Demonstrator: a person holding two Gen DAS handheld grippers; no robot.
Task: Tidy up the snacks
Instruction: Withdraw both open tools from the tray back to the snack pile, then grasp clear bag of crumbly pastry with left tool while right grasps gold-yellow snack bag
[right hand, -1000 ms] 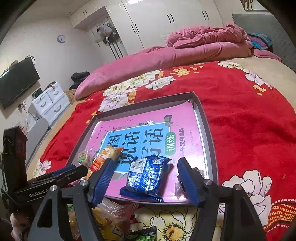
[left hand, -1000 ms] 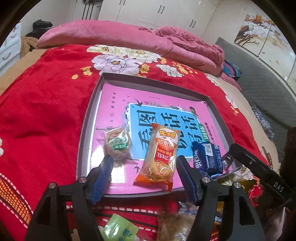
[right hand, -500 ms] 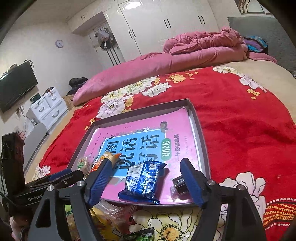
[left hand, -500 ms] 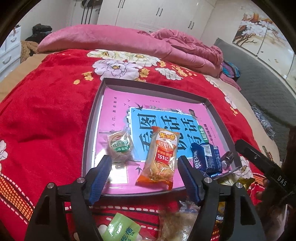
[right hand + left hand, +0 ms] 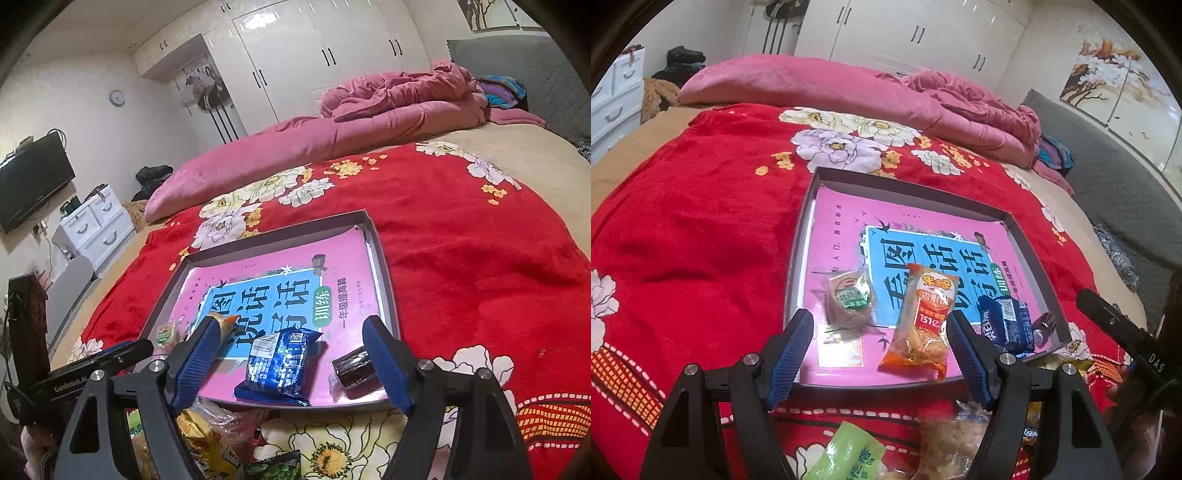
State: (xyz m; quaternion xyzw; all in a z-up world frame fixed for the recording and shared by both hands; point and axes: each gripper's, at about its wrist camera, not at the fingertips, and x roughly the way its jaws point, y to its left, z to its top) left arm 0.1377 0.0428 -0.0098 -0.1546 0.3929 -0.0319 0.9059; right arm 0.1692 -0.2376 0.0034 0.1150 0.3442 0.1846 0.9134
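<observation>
Along tray's near edge, four snacks in row: round green-label cake (image 5: 849, 300), orange packet (image 5: 923, 321), blue packet (image 5: 279, 363), dark roll (image 5: 352, 365); likely lined up for tidy sorting. Tray (image 5: 807, 236) sits on red floral blanket (image 5: 694, 236), pink book (image 5: 280, 291) lining it. Left gripper (image 5: 879, 354) and right gripper (image 5: 291, 363) both spread wide, holding nothing, hovering at 6 o'clock. Unsorted pile (image 5: 945, 443) below: cropped, blurred, contents unclear.

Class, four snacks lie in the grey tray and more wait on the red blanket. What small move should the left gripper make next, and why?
Probably lower the left gripper onto the light green packet lying just below it on the red floral blanket. Both grippers are open and empty, and that packet is still outside the shallow grey tray.
</observation>
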